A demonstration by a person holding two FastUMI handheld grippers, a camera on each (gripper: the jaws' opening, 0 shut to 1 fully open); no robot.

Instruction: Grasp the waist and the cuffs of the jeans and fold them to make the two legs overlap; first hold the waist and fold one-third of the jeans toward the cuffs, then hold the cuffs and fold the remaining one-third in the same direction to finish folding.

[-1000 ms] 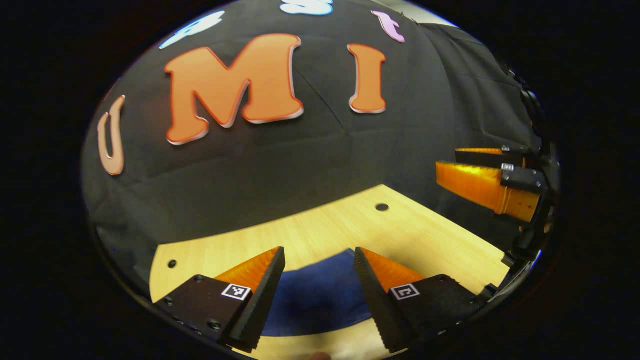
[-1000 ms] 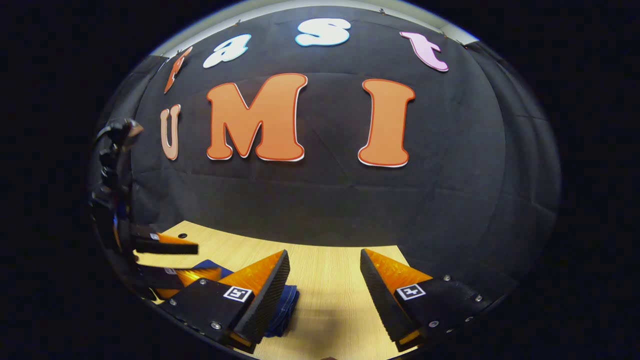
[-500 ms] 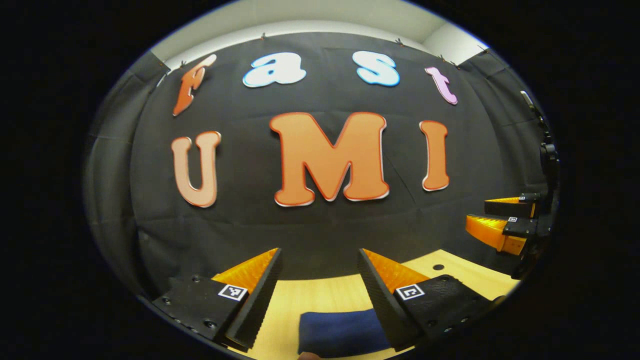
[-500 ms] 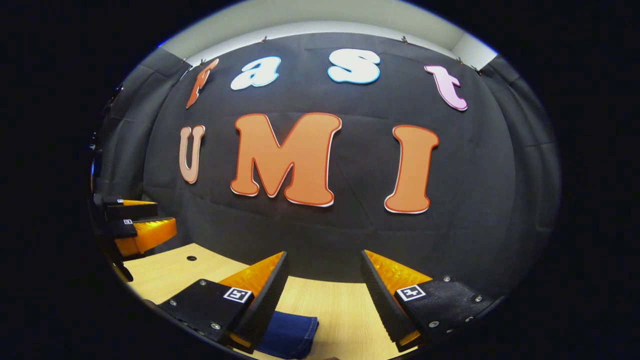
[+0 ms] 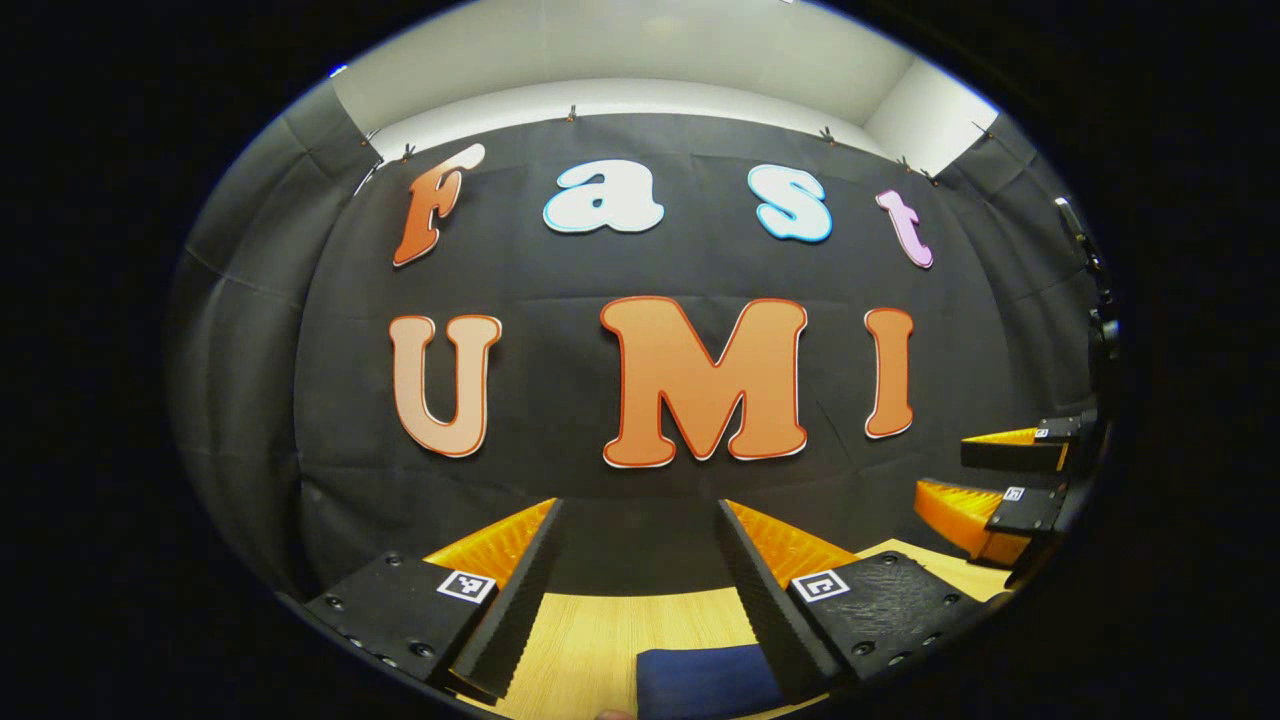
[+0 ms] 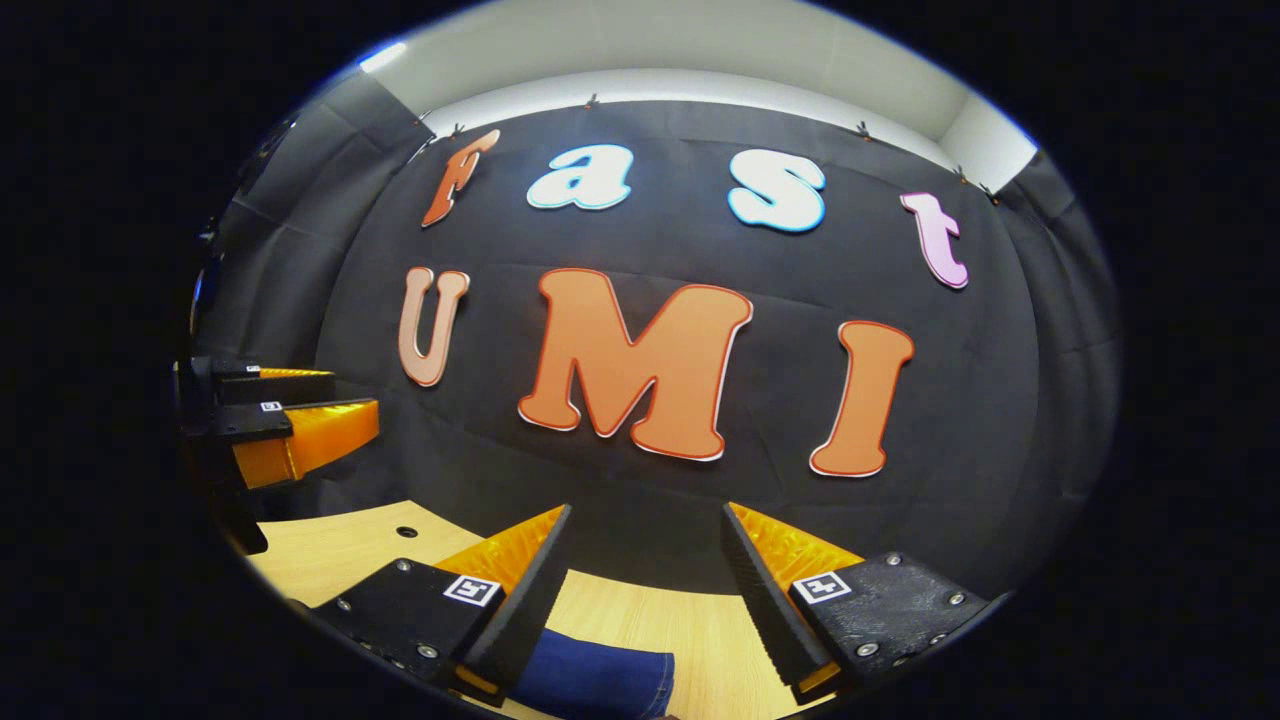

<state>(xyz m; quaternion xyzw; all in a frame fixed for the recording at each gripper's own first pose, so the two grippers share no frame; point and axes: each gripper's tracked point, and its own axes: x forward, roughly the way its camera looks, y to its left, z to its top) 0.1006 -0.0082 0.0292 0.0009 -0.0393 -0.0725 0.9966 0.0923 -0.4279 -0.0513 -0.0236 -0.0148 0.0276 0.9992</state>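
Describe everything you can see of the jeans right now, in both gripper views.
The jeans are dark blue denim, lying flat on the light wooden table as a compact bundle with straight edges. In the left gripper view a corner of them sits low between the open fingers of the left gripper, partly behind one finger. In the right gripper view their edge with a stitched seam lies under the right gripper, also open. Neither gripper grips them; how many layers they form cannot be told.
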